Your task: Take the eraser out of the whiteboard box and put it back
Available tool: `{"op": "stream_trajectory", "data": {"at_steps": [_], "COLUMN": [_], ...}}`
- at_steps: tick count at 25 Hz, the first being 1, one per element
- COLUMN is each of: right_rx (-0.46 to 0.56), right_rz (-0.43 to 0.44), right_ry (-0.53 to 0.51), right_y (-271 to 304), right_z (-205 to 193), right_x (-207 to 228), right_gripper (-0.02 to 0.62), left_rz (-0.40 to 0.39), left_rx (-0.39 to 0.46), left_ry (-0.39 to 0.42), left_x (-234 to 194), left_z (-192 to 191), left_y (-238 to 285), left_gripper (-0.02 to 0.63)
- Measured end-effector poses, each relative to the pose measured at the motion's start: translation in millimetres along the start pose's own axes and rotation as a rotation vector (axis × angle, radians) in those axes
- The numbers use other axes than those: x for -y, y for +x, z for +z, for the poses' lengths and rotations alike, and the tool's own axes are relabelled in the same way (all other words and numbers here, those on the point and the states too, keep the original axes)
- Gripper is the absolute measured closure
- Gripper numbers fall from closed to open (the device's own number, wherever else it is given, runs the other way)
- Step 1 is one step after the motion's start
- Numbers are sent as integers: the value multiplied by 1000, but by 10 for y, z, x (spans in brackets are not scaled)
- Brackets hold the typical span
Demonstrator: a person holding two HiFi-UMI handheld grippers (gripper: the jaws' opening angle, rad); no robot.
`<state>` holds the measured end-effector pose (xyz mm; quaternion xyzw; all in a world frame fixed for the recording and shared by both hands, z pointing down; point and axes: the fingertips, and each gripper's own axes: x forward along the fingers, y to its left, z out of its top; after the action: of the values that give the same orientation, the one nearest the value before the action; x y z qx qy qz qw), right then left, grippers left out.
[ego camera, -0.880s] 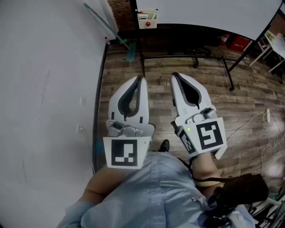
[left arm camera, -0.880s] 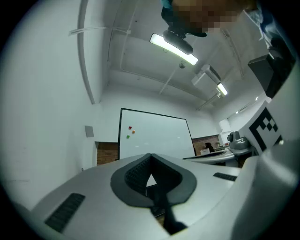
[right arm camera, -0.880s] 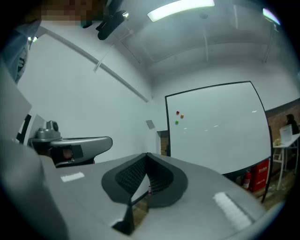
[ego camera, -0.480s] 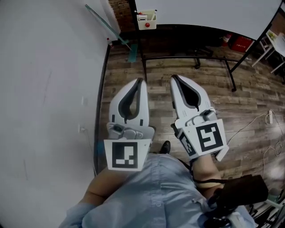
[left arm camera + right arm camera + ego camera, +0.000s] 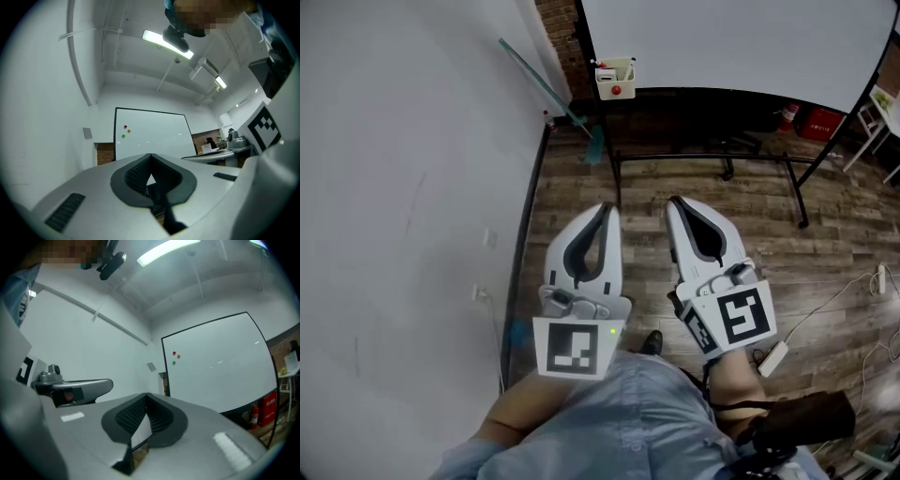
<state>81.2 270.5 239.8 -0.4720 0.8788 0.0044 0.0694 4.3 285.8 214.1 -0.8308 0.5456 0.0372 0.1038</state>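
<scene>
The person in the light-blue shirt (image 5: pixel 628 412) is standing on the brown wood-plank floor (image 5: pixel 825 234), holding the white plastic left gripper (image 5: pixel 609 207) and the matching right gripper (image 5: pixel 673 201) out in front, side by side and near level. Each gripper's dark-padded fingers are pressing together with nothing between them. Both are pointing toward the large whiteboard (image 5: pixel 731 42) on its black stand. The small white whiteboard box (image 5: pixel 615 75) is hanging at the board's lower left corner, well apart from the grippers. The eraser is too small to make out inside it.

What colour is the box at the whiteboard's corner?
The box is white with a red spot on front; best in head view.
</scene>
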Motion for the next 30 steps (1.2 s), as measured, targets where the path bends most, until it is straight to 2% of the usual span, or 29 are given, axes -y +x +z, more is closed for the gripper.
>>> {"op": "stream_trajectory", "data": {"at_steps": [8,13,22,30], "right_rx": [-24,-32,-68,-68], "right_rz": [-13,-12,4,-2], "right_ry": [20,9,-12,-27], "right_y": [13,197,862,1671], "right_z": [-89,-141,-258,-257], "right_x": [307,409,599,712], "right_gripper": [594,594,594,594], "left_rz": [-18,-22,-10,-20], "left_rx": [-31,-41,-39,-17], "left_ry": [4,-20,-58,-79], "left_x": [137,56,-400,-986], "left_z": [-120,-250,-469,-578], "left_y": [251,442,989,1514], "left_gripper": [601,601,601,601]}}
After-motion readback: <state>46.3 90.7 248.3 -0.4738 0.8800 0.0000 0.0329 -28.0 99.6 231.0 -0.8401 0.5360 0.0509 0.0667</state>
